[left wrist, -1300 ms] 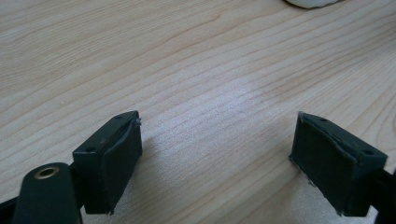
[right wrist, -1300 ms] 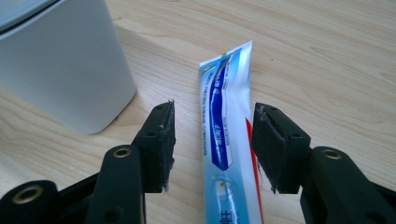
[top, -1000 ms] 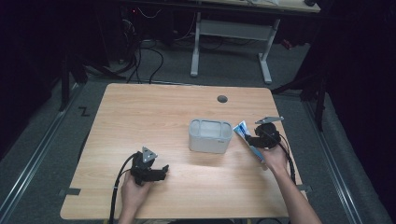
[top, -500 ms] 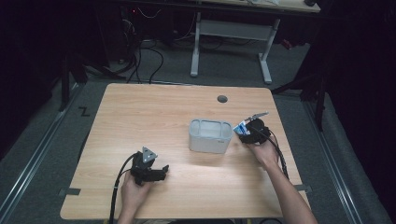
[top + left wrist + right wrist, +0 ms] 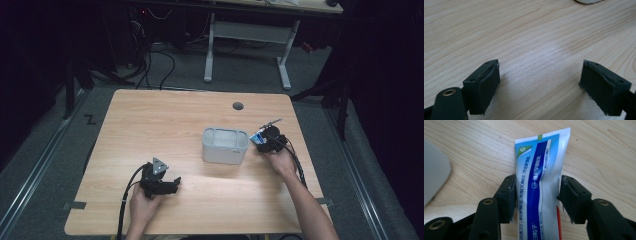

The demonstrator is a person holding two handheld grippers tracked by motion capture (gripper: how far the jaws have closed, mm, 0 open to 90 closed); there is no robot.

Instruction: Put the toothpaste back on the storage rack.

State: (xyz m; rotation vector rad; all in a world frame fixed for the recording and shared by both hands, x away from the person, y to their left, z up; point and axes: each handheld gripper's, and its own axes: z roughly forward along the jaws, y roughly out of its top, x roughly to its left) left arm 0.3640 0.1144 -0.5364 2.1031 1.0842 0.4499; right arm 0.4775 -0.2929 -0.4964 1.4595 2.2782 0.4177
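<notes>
A white and blue toothpaste tube (image 5: 539, 170) stands between the jaws of my right gripper (image 5: 536, 197), its flat crimped end pointing away, low over the wooden table. Both pads touch its sides; the jaws have just been closing on it. In the high view my right gripper (image 5: 260, 141) and the tube (image 5: 257, 137) sit just right of a grey open bin (image 5: 225, 146). My left gripper (image 5: 167, 186) rests on the table at the front left, its jaws wide open with nothing between them (image 5: 540, 82).
The grey bin's rounded corner (image 5: 434, 170) shows at the left of the right gripper view. A round cable hole (image 5: 238, 106) lies in the table's far side. Bare wood (image 5: 150, 130) stretches left of the bin. Each gripper trails a black cable toward the front edge.
My right hand has moved left and down with the tube, from right of the bin to close beside its right wall. My left hand has stayed put.
</notes>
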